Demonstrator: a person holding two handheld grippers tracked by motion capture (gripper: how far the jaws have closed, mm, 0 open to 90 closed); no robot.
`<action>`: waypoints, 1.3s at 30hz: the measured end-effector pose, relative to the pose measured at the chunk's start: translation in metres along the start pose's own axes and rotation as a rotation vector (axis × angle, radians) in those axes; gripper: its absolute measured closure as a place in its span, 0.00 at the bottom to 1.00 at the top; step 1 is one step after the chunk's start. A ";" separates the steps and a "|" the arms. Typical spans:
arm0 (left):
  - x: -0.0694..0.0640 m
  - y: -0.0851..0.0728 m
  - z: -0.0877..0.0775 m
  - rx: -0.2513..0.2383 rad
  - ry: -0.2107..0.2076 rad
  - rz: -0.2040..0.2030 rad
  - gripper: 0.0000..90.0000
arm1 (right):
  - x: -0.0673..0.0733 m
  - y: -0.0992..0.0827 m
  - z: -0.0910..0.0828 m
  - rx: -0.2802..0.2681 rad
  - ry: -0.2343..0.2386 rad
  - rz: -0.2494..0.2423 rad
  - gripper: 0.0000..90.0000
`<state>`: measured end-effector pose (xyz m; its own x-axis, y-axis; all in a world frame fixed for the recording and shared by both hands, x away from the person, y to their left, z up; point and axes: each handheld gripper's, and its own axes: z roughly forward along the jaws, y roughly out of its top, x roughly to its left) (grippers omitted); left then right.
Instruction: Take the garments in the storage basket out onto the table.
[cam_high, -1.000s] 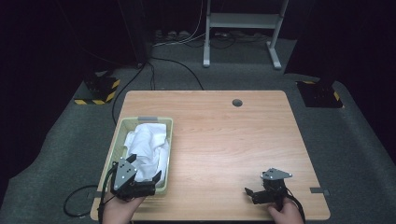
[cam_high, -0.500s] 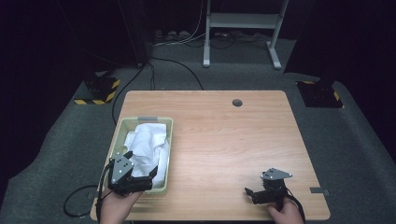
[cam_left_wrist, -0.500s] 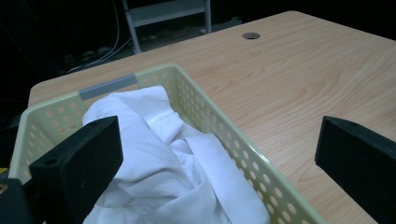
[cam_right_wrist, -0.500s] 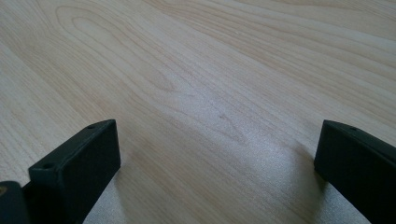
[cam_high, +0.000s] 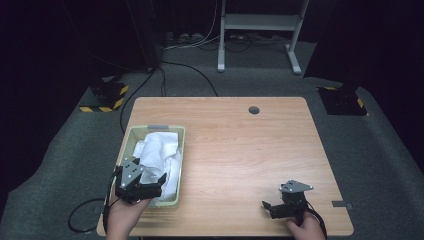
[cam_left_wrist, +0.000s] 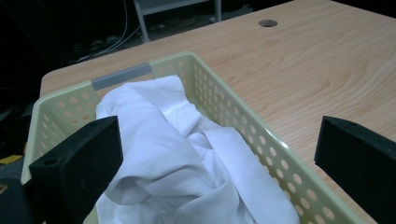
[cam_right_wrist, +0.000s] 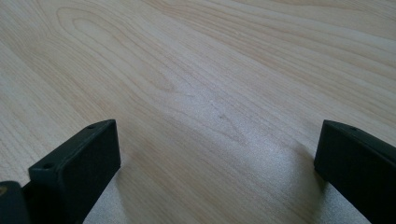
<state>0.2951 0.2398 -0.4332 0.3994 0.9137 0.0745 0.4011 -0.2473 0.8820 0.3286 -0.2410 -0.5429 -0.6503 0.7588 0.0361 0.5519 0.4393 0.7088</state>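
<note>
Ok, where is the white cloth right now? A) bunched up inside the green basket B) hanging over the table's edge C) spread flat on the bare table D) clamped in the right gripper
A: the white cloth lies crumpled within the perforated walls of the green basket, under the open left gripper.

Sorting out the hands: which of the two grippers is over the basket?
The left gripper, jaws open above the white cloth at the basket's near end. The right gripper sits over bare table.

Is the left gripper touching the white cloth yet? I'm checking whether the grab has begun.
Cannot tell. In the left gripper view the left gripper stands with jaws wide open over the white cloth in the basket, but no contact or gap shows plainly.
</note>
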 end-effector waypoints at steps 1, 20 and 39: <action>0.000 0.000 0.001 0.003 0.001 -0.001 0.02 | 0.000 0.000 0.000 -0.001 0.000 -0.001 0.00; 0.013 0.009 0.017 0.053 0.016 -0.002 0.02 | 0.000 0.000 0.000 -0.001 0.000 -0.001 0.00; 0.026 0.008 0.037 0.142 0.037 -0.022 0.01 | 0.000 0.000 0.000 -0.002 0.001 0.000 0.00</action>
<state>0.3393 0.2492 -0.4414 0.3594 0.9301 0.0754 0.5228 -0.2676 0.8093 0.3288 -0.2413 -0.5430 -0.6509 0.7583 0.0372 0.5509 0.4380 0.7104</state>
